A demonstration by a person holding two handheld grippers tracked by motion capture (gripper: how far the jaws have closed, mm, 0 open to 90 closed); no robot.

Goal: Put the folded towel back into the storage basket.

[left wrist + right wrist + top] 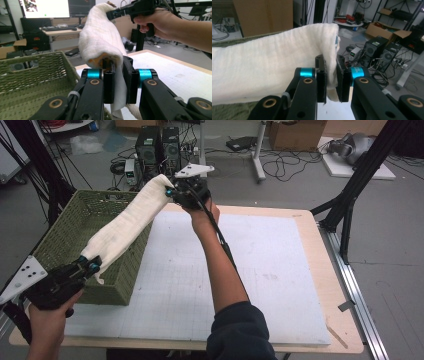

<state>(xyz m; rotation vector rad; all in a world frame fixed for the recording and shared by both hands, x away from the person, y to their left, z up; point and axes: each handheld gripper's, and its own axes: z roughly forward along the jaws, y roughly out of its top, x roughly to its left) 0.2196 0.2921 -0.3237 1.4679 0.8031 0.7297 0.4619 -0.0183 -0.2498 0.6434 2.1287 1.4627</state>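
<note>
A cream-white towel [131,221] is stretched in the air between the two grippers, sagging slightly above the near right edge of a green woven basket [65,235] that sits at the left side of the table. The left gripper [90,266] pinches the near end of the cloth, its jaws pressed onto a fold of it, with a short tail hanging below; the right gripper [170,191] pinches the far end, held higher, beyond the table's far edge. What can be seen of the basket's inside is bare weave; the towel hangs over its rim, not in it. The basket rests on a white gridded mat [240,270] that covers most of the pale wooden table [330,270]. In the left gripper view the towel [102,37] rises from the closed jaws toward the other gripper [112,13] and the hand [160,21] gripping it, and the basket's inner wall [32,72] lies to the left. In the right gripper view the towel [269,72] runs off to the left from the jaws clamped on its edge, and beyond it stand computer towers [384,55] and cardboard boxes [384,30] on the floor.
</note>
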